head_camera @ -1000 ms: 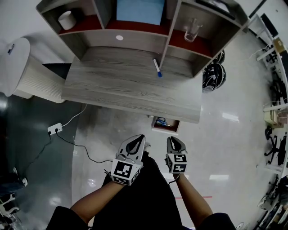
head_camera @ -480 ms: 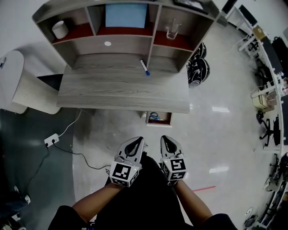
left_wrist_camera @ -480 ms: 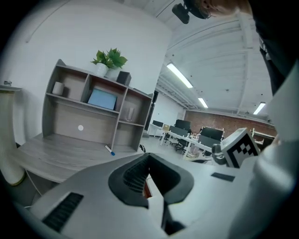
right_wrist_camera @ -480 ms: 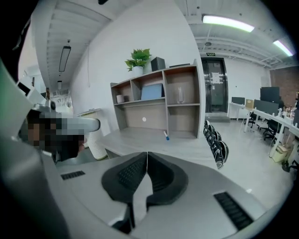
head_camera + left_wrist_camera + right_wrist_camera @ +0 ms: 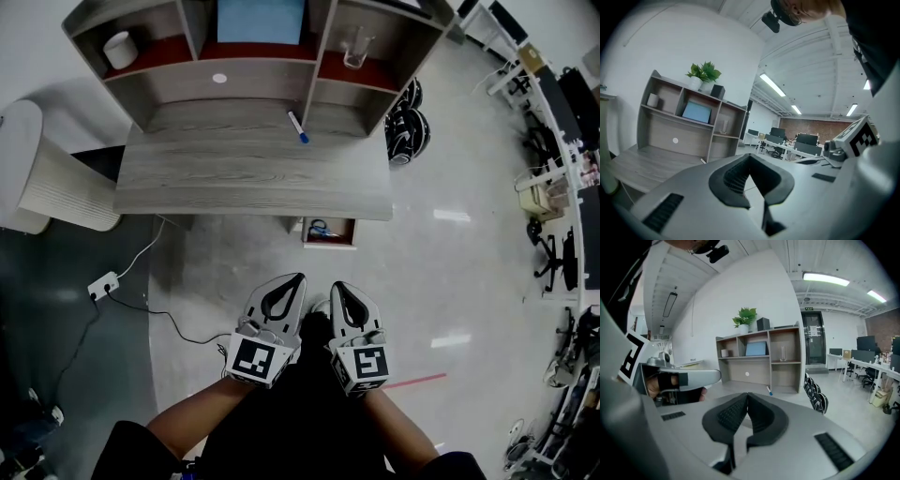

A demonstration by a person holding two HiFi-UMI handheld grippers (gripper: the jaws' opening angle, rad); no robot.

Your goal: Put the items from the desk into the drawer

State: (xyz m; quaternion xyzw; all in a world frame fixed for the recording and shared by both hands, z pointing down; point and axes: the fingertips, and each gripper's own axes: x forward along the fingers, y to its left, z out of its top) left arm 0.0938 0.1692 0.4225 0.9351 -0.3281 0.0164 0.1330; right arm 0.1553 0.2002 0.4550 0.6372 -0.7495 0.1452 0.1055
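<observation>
At upper frame, the table [image 5: 234, 178] carries a blue-capped marker [image 5: 297, 127] above an open drawer [image 5: 328, 246]. The left gripper [image 5: 293, 279] and right gripper [image 5: 335, 287], both clenched empty, probably must approach and open next.

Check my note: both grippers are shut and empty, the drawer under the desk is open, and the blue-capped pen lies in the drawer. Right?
Wrong on the pen: it lies on top of the desk, not in the drawer, as the head view shows. The rest holds: drawer open, left gripper and right gripper shut and empty.

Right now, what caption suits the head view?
Both shut, left gripper and right gripper face a wooden desk bearing a pen.
</observation>
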